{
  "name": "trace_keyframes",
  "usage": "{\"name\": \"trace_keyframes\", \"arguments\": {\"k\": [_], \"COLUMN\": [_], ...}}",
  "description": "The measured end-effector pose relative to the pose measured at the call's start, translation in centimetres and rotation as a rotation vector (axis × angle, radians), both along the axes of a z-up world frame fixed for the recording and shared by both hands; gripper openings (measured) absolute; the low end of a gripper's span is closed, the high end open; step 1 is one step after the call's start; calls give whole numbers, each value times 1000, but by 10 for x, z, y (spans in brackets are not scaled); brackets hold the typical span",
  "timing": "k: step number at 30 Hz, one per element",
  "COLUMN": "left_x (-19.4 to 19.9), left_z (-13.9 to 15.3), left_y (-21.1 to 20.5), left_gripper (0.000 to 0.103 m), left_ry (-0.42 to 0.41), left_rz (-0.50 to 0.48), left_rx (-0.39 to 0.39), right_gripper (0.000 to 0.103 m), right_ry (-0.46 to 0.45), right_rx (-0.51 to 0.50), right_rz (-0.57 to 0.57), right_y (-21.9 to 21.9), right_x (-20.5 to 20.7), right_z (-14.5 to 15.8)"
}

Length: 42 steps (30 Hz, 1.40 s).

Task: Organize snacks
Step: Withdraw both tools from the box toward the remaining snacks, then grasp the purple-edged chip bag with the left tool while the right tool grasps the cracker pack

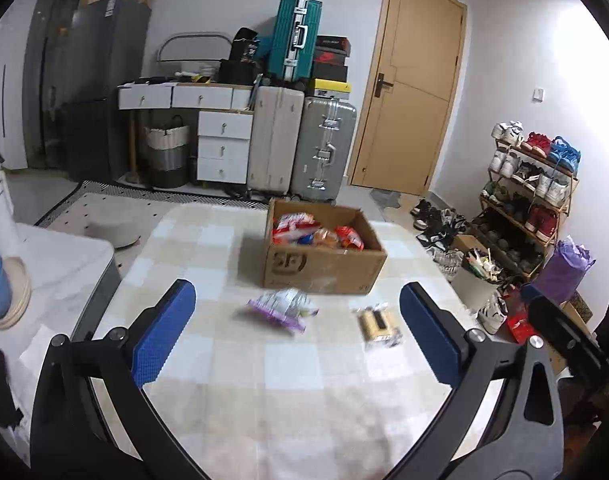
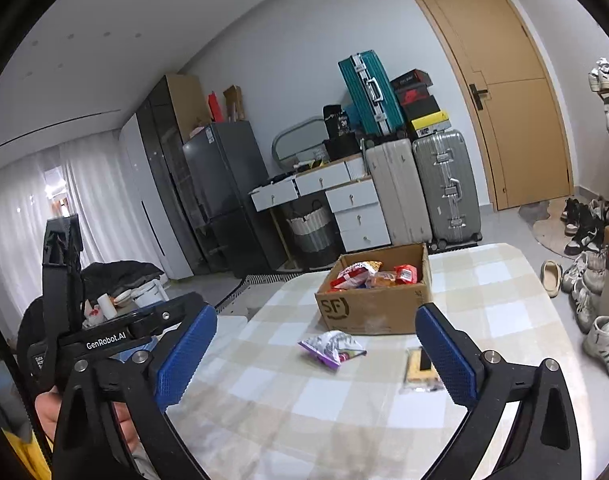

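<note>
Left wrist view: the left tool (image 1: 296,334) gapes wide and empty above the checked worktop (image 1: 232,400); a purple snack packet (image 1: 282,308) and a clear-wrapped biscuit pack (image 1: 378,326) lie just before the cardboard box (image 1: 324,270) of snacks.

Right wrist view: the right tool (image 2: 316,354) likewise stands wide, holding nothing; both packets lie between its fingers, near the box.

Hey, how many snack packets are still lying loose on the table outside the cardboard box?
2. A purple and silver packet lies in front of the cardboard box, and a clear-wrapped tan packet lies to its right, partly behind a claw finger. None seem hidden elsewhere on the table.
</note>
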<state>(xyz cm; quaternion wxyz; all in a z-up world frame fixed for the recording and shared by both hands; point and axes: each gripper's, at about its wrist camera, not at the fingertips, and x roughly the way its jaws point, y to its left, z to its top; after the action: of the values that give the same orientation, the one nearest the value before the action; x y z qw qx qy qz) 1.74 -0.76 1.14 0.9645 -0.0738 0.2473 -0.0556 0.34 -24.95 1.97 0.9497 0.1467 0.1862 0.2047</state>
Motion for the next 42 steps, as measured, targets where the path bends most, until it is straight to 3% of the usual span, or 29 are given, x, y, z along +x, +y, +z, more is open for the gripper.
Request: {"name": "trace_keyframes", "arguments": {"k": [5,9,20,26,31,32,33,34,39,42], "left_x": [-25,-15,73,123,163,169,177,187,223,241], "left_z": [-34,-56,-100,-129,-146,-149,-150,-152,-150,-161], "left_y": [7,3,-21,-22,-25,-25,-26,-26,-30,-37], "left_gripper": [102,102,102,102,102,102,102,102,102,102], "left_ry": [40,101,219,302,336,341,352,361,337,364], "left_rz": [19,-2,-24,-23,-19,-18,-20,-32,-15,-26], "left_rx": [32,43,79,59,57,59,60,63,118,145], "right_gripper": [102,102,102,101,92,87,73,71,71,71], "right_ry": [15,63,301,417,466,474,497,521,577,584], "right_rx": [-30,-79,-86,-83,-143,-159,-195,-222,-298,-338], "right_rz": [-11,-26,-35,-47,-45,-49,-67,-75,-63,-68], "right_y": [-2,3,-5,-16,-15,-15,-14,-13,-5,-1], "right_x": [-14,-10,50,103,149,158,168,181,213,223], "right_z": [-22,-40,-105,-142,-157,-161,-165,-170,-190,-196]}}
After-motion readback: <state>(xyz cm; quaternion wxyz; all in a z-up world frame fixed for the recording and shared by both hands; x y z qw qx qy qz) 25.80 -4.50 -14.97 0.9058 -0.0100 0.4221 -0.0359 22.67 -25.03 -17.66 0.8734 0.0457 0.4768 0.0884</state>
